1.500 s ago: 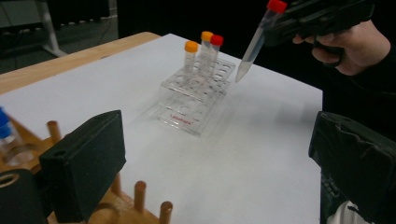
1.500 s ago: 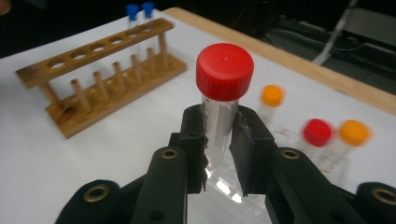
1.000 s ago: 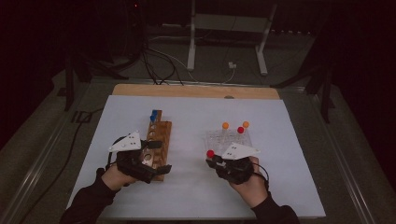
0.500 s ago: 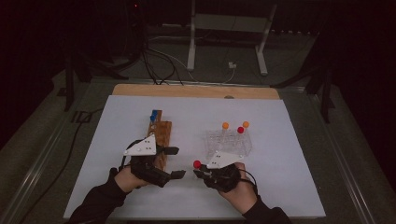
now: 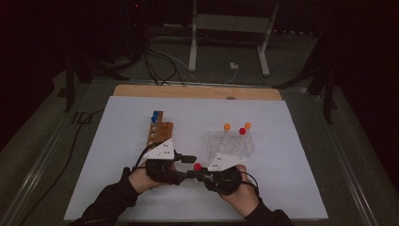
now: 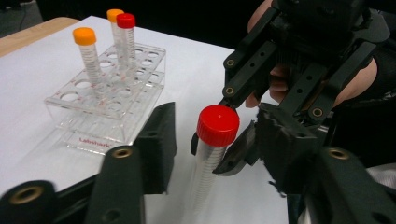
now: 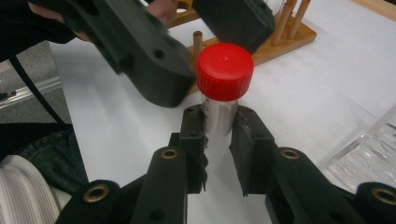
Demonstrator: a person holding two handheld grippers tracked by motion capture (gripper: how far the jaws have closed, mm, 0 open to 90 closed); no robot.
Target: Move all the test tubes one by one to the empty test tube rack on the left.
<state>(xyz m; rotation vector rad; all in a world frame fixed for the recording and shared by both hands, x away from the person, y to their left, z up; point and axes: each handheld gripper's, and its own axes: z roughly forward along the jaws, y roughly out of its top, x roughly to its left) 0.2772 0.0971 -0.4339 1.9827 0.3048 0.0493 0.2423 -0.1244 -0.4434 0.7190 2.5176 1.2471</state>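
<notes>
A clear tube with a red cap (image 7: 225, 71) stands upright between my hands, and my right gripper (image 7: 218, 126) is shut on its body just under the cap. My left gripper (image 6: 214, 117) faces it from the other side with the cap (image 6: 217, 125) between its jaws. Those jaws have just been closing, and a gap still shows on each side of the cap. In the high view both grippers meet near the table's front, left gripper (image 5: 187, 167) and right gripper (image 5: 199, 174), with the red cap (image 5: 197, 166) between them.
A clear plastic rack (image 5: 230, 145) behind the right hand holds two orange-capped tubes (image 5: 227, 126) and a red-capped tube (image 5: 242, 131). A wooden rack (image 5: 160, 133) with a blue piece (image 5: 155, 114) lies behind the left hand. White paper (image 5: 282, 179) covers the table.
The left gripper has moved right from the wooden rack to the tube, and its jaws have narrowed around the cap. The right gripper has carried the tube left, away from the clear rack.
</notes>
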